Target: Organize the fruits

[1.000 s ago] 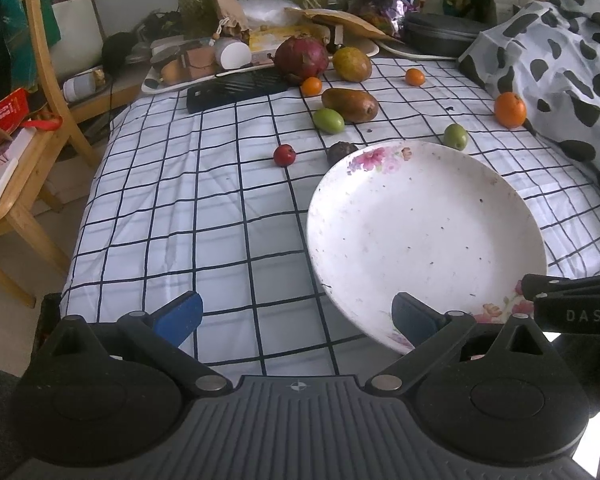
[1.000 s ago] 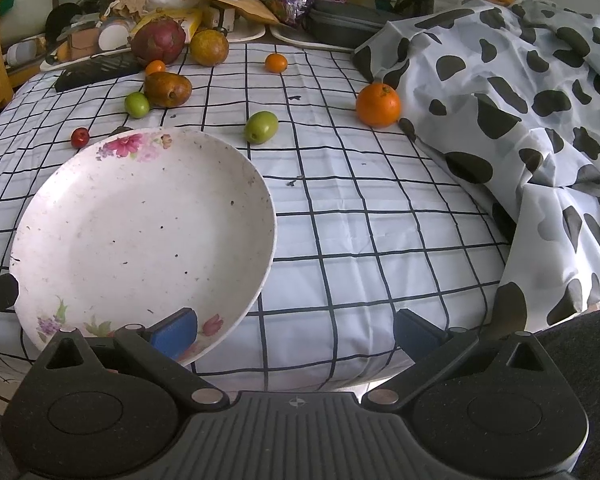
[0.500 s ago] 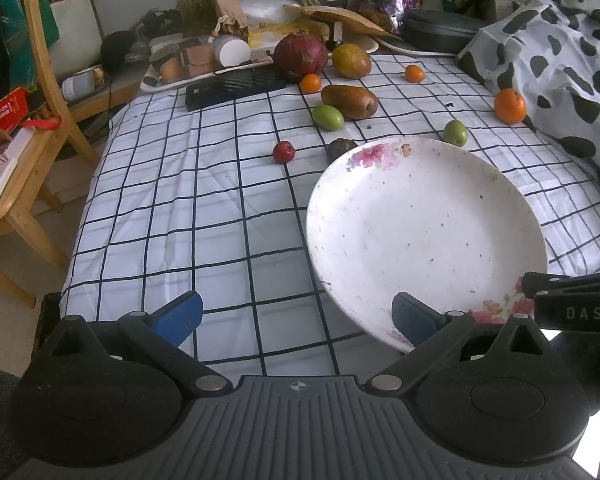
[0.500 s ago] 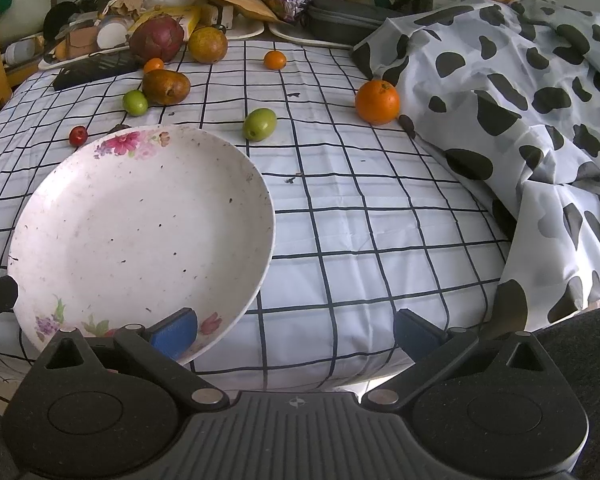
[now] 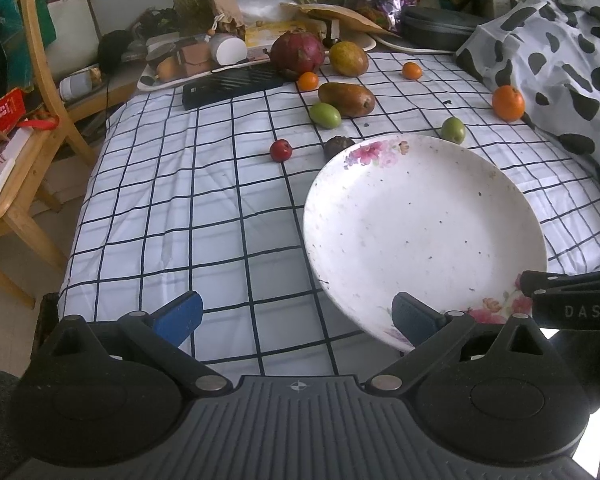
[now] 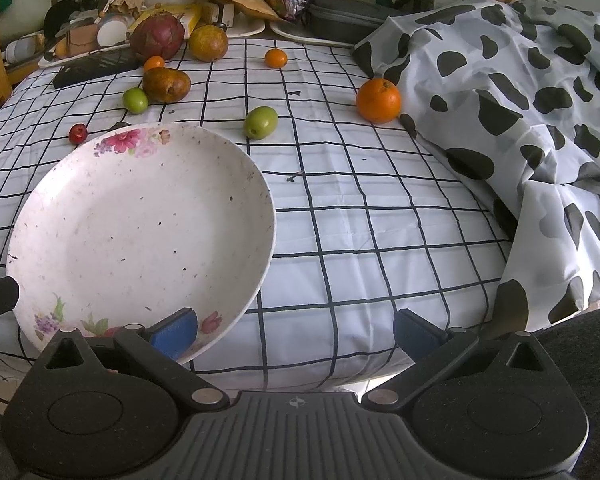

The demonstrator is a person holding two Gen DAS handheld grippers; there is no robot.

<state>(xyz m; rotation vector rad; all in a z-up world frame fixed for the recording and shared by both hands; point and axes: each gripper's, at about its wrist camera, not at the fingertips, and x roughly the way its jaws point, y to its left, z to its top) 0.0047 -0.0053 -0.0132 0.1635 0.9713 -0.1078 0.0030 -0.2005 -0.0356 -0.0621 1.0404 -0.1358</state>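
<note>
A white plate with pink flowers (image 5: 420,224) (image 6: 140,224) lies on the checked tablecloth near the front edge, empty. Beyond it lie loose fruits: a small red fruit (image 5: 280,150), two green fruits (image 5: 325,115) (image 6: 261,121), a brown pear (image 5: 346,99), a large orange (image 6: 379,100), small oranges (image 5: 308,81) (image 6: 276,57), a dragon fruit (image 5: 297,52) and a yellow-green mango (image 5: 348,58). My left gripper (image 5: 296,316) is open, just left of the plate's near rim. My right gripper (image 6: 296,332) is open, its left finger (image 6: 174,334) over the plate's near rim.
A cow-print cloth (image 6: 520,120) is heaped on the table's right side. A black keyboard-like slab (image 5: 232,84), boxes and bags clutter the far edge. A wooden chair (image 5: 24,128) stands left of the table. The table's front edge is close below both grippers.
Both grippers have edged slightly forward and the view has shifted a little. Both stay open and the plate and fruits have not moved.
</note>
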